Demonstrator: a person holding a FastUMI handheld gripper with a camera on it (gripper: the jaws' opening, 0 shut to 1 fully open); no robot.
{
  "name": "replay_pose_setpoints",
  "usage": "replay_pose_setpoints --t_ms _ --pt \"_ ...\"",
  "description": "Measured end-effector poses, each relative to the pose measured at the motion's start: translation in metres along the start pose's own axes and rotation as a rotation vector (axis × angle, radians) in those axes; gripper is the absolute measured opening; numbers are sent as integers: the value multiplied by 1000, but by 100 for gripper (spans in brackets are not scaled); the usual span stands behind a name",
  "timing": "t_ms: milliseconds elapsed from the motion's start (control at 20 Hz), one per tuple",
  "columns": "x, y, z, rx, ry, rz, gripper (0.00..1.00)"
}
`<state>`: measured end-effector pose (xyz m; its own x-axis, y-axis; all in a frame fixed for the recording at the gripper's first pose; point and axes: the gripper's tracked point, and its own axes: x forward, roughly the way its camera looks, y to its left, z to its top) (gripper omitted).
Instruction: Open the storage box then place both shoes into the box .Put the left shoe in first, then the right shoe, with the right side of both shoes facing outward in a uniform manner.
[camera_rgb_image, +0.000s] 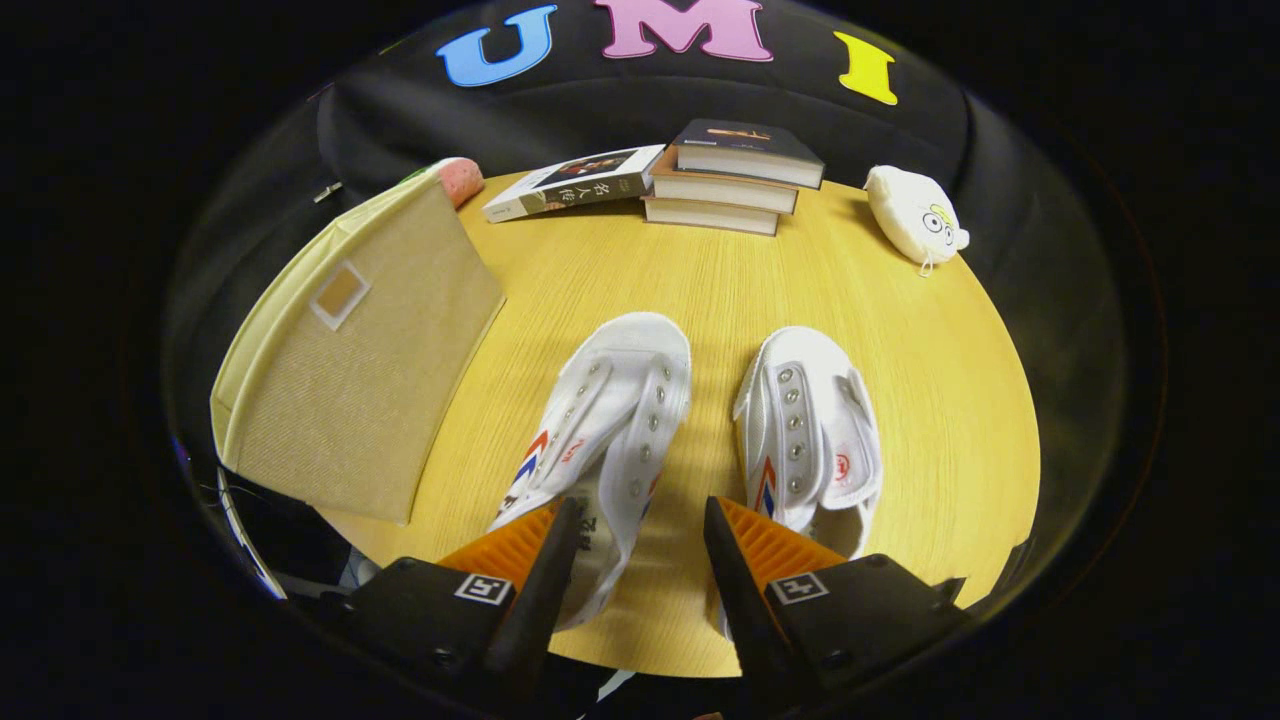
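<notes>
Two white shoes (laceless), tool agape

A recording booth: black cloth wall behind a round wooden table with stacked books.

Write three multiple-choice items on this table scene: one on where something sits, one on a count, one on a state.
1. Where is the storage box?
A. Left of the shoes
B. On the book stack
C. Right of the pouch

2. How many books are in the stack?
A. One
B. Three
C. Five

3. How is the gripper?
A. Shut on a shoe
B. Shut on nothing
C. Open

Key: 1 A, the box stands left of the left shoe and right shoe. 2 B, three lie piled, with another book beside them. 3 C, the fingers stand apart above the shoes' near ends, with a gap between them.
</notes>
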<state>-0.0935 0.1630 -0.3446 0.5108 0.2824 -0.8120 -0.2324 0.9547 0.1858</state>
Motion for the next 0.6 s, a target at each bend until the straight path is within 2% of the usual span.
replay_pose_setpoints --t_ms 100,300,500,550,600 --pt "16 -6 13 35 -40 -40 68" --pt "35 2 10 118 -46 -50 52" --pt "32 -1 15 223 -8 -72 13" --pt "32 0 16 246 10 -58 7" --pt "28 2 15 276 25 -46 7"
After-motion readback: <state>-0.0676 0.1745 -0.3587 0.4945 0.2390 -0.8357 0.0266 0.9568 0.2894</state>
